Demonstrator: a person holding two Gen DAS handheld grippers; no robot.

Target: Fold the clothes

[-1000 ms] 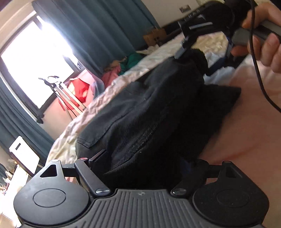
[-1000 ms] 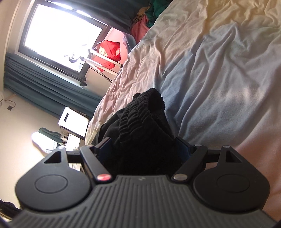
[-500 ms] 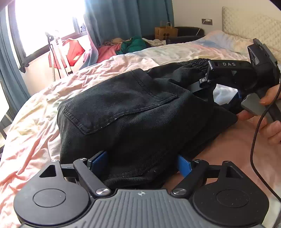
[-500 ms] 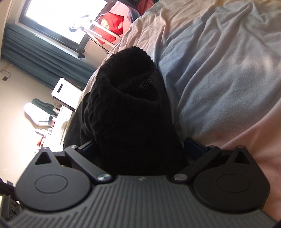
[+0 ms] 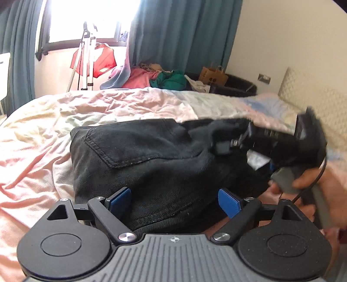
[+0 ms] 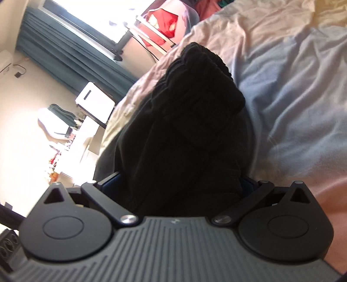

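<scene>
left wrist: low over bed (image 5: 108,104), faces window (image 5: 86,19), close on black shorts (image 5: 151,156), right gripper (image 5: 245,138) in view | right wrist: rolled sideways, very close | shared: shorts, bed, window

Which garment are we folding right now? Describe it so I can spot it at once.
Start from the wide bed with its rumpled pastel sheet. In the near middle of the bed lies the black denim garment, bunched, with a stitched patch pocket facing up. It lies between the fingers of both claws, and it is the only dark piece on the bed; the pink and green clothes are heaped beyond it by the curtain.
</scene>
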